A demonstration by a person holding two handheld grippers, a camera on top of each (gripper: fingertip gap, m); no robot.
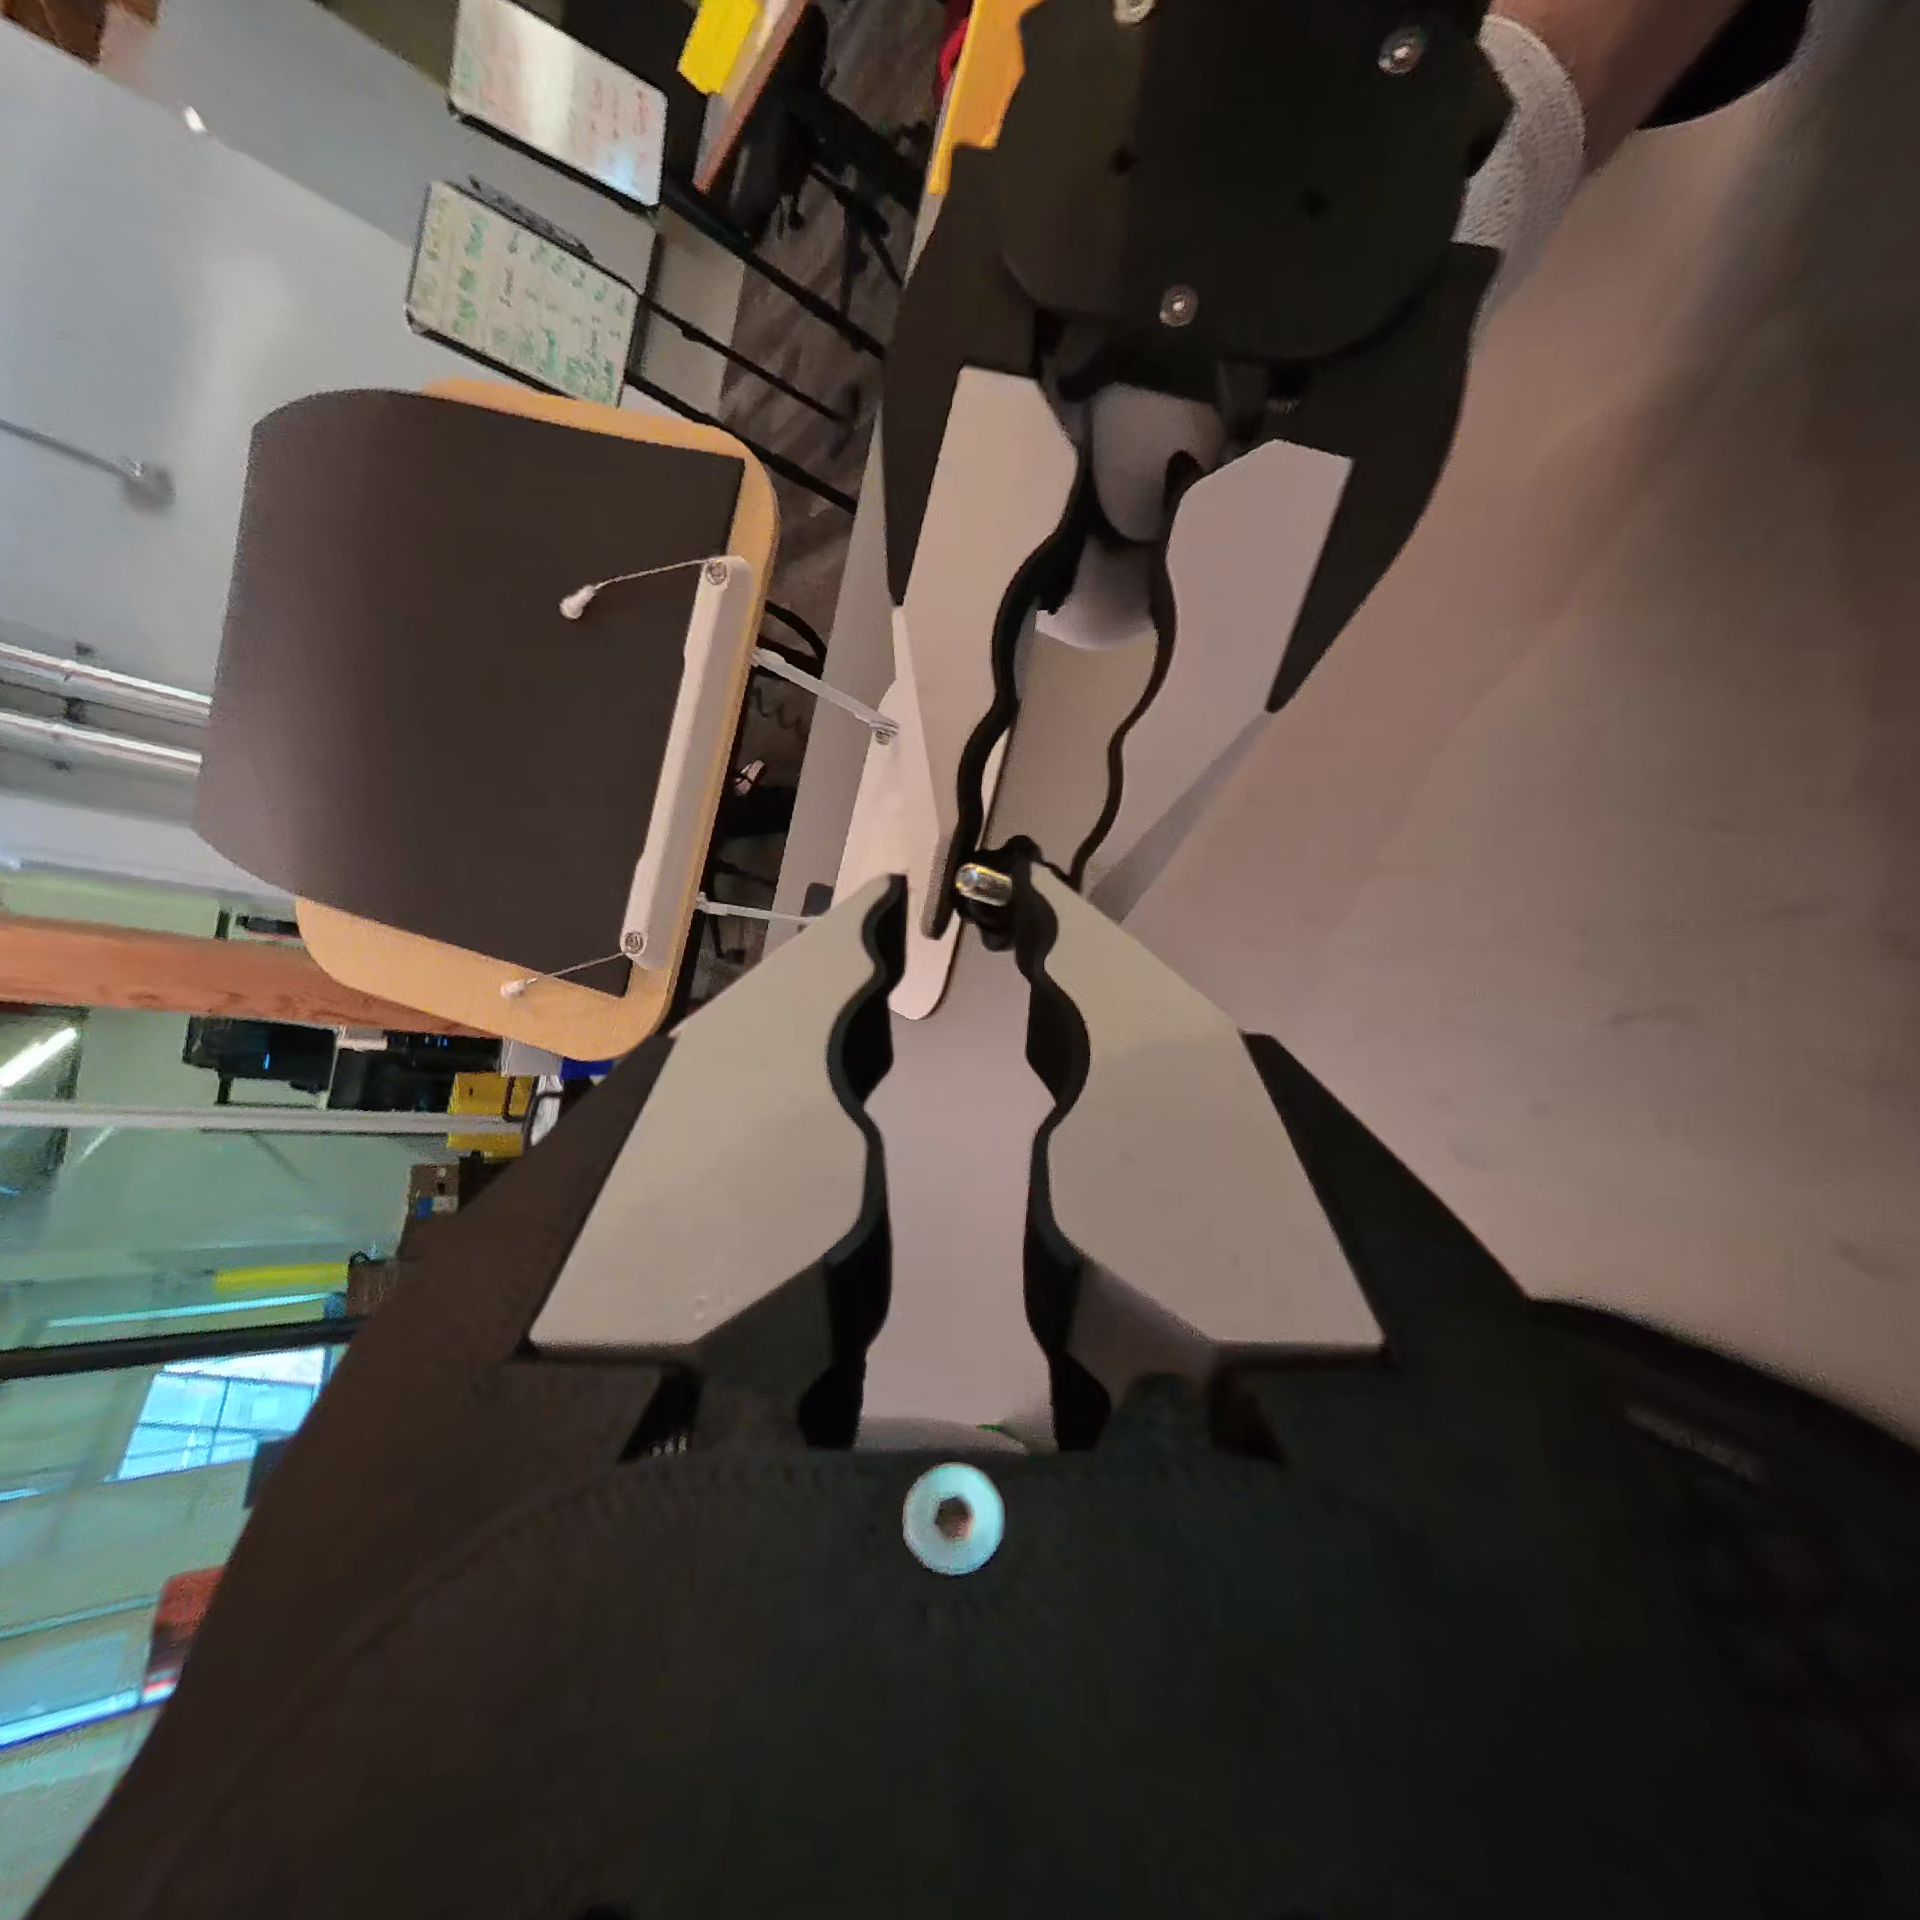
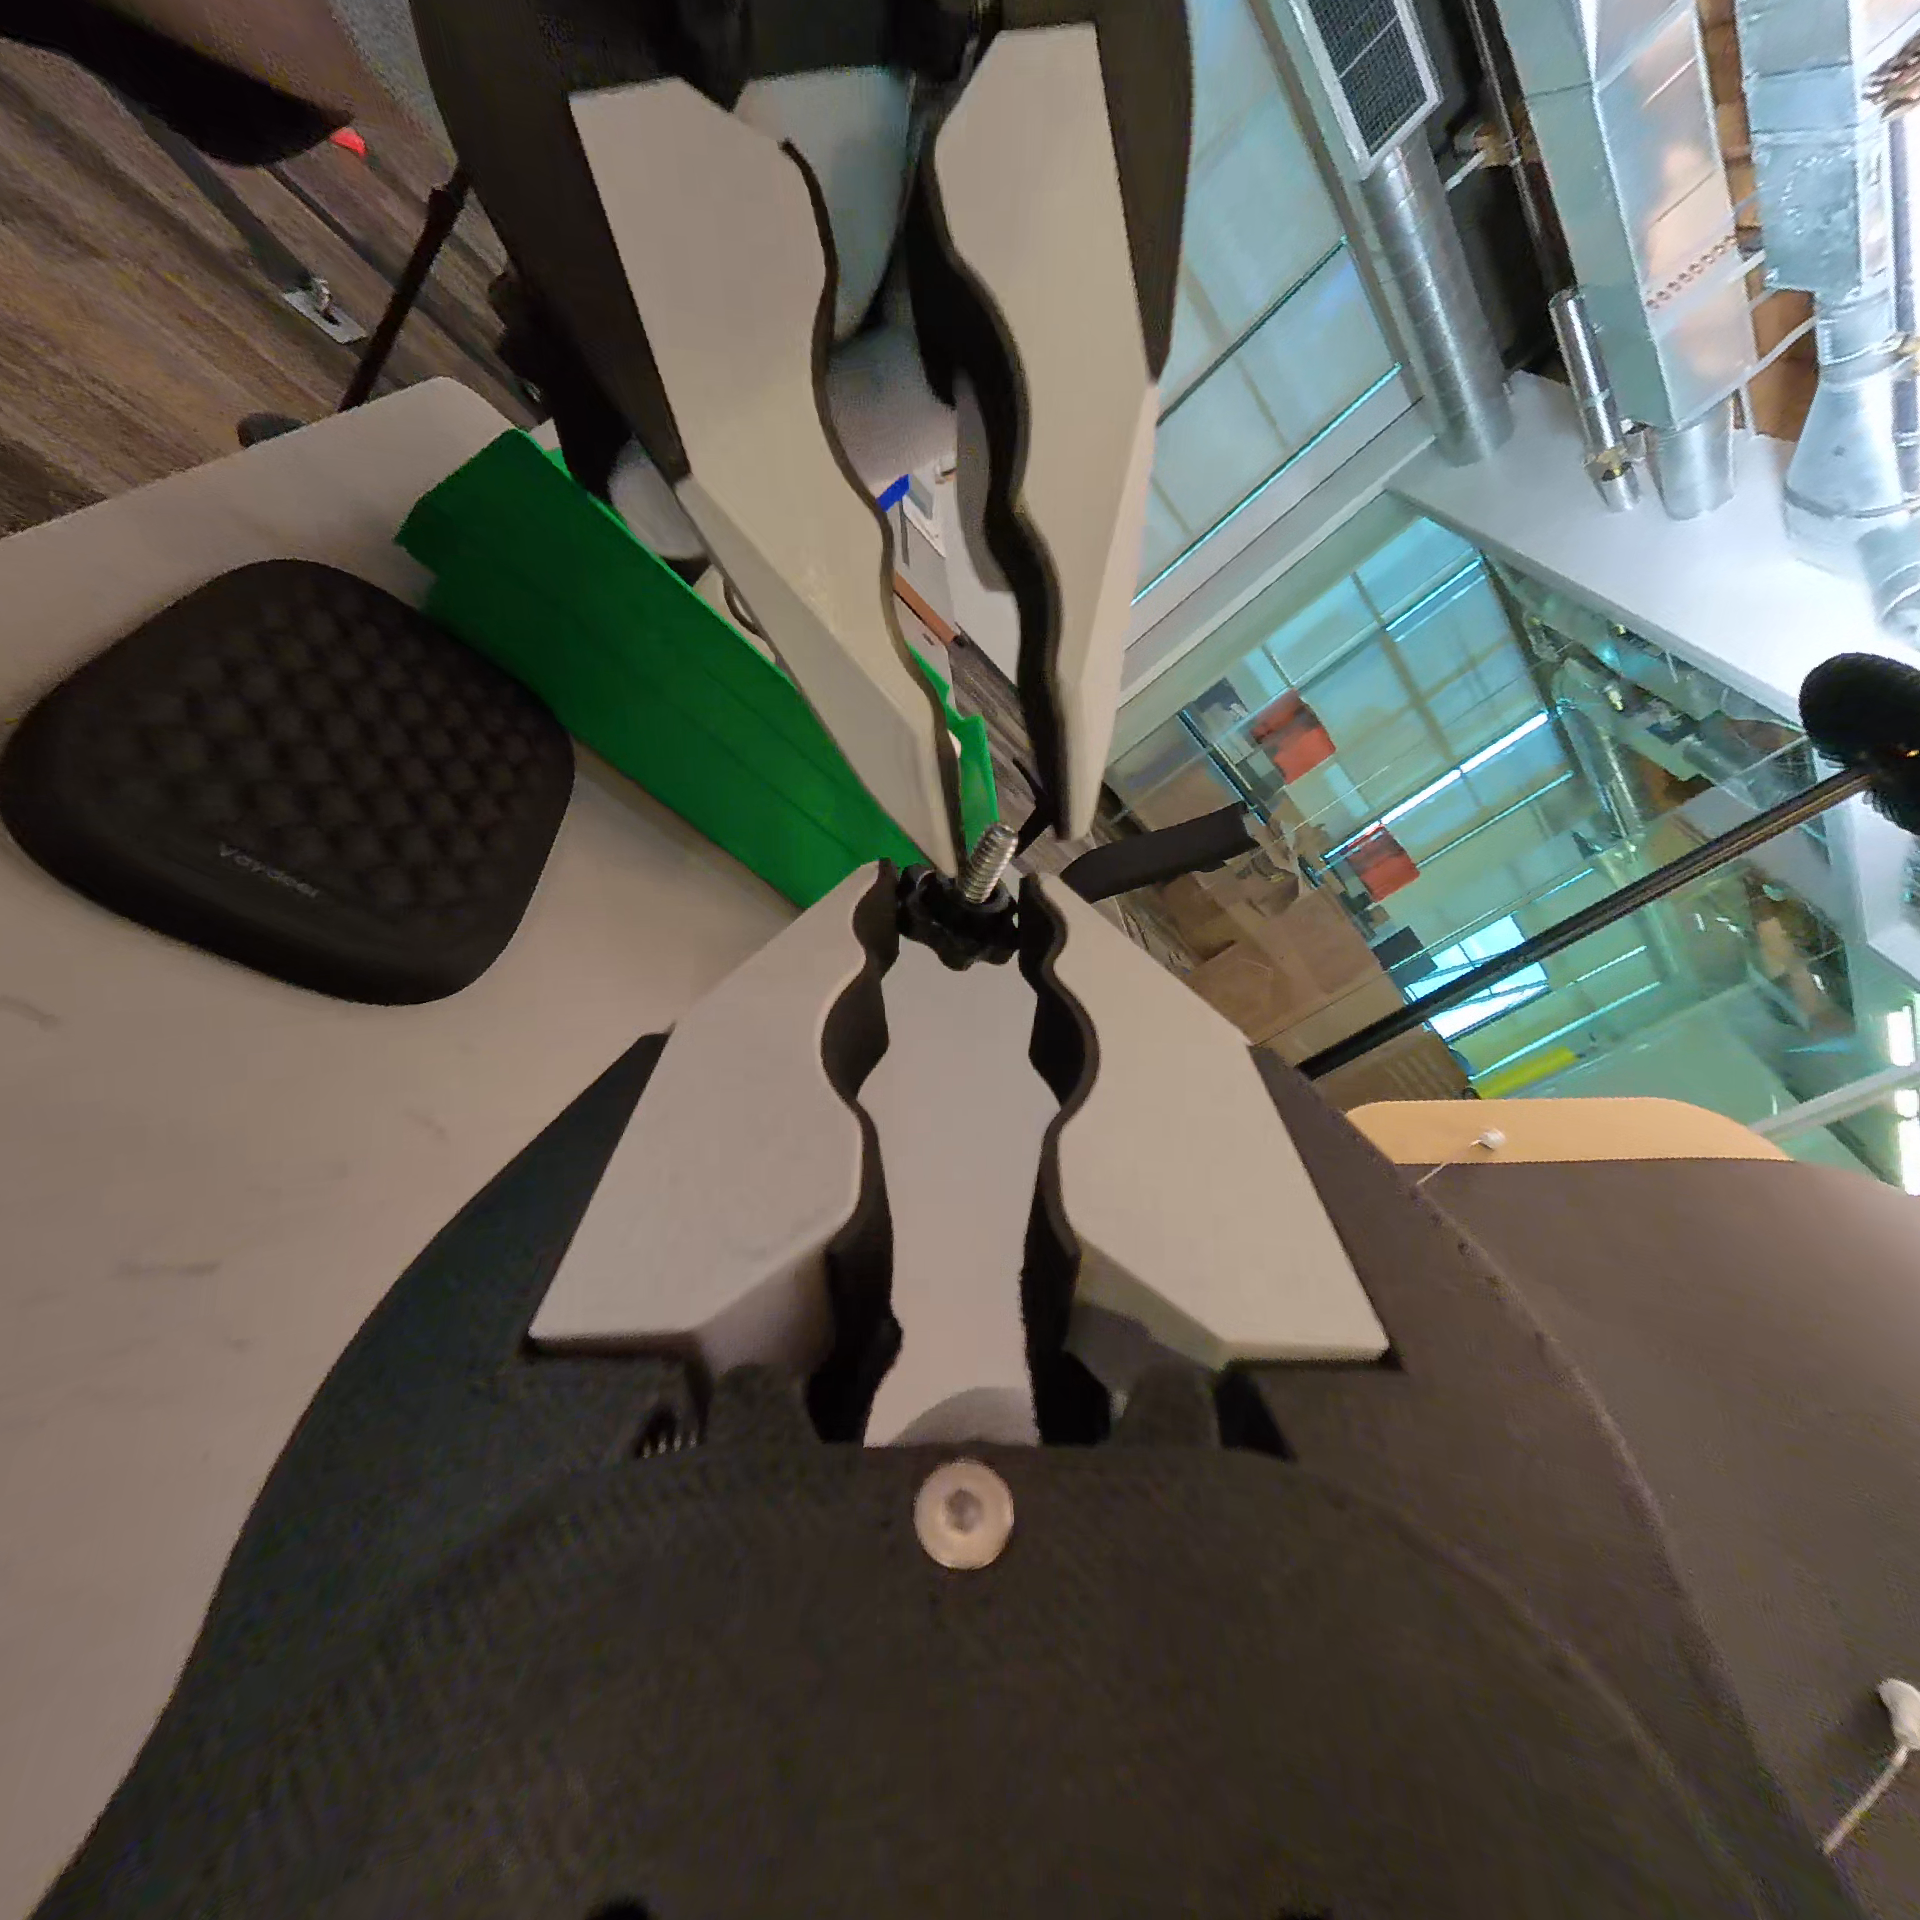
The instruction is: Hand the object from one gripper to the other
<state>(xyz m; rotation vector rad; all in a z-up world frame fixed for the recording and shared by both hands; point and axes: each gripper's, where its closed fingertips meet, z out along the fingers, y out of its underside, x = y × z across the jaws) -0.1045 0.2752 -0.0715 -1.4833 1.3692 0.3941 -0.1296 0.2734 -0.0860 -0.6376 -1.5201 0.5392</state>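
Observation:
The object is a small thumb screw (image 2: 951, 920) with a black knob and a silver threaded shaft (image 2: 980, 847). My right gripper (image 2: 961, 894) is shut on the knob at its fingertips, with the shaft pointing away from it. My left gripper (image 2: 1008, 831) faces it tip to tip. Its jaws stand on either side of the shaft with a small gap, so it is open. In the left wrist view the shaft end (image 1: 983, 883) sits between my left gripper's tips (image 1: 971, 894), and the right gripper (image 1: 1023, 883) comes in from above. Both are held in the air.
A white table (image 2: 208, 1195) below carries a black textured pad (image 2: 281, 779) and a green block (image 2: 644, 675). A black sheet on a wooden board (image 1: 457, 675) stands to the side. A microphone on a rod (image 2: 1860, 727) is further off. A person's sleeve (image 1: 1527, 114) is behind the right gripper. The grippers are tip to tip, or close to it.

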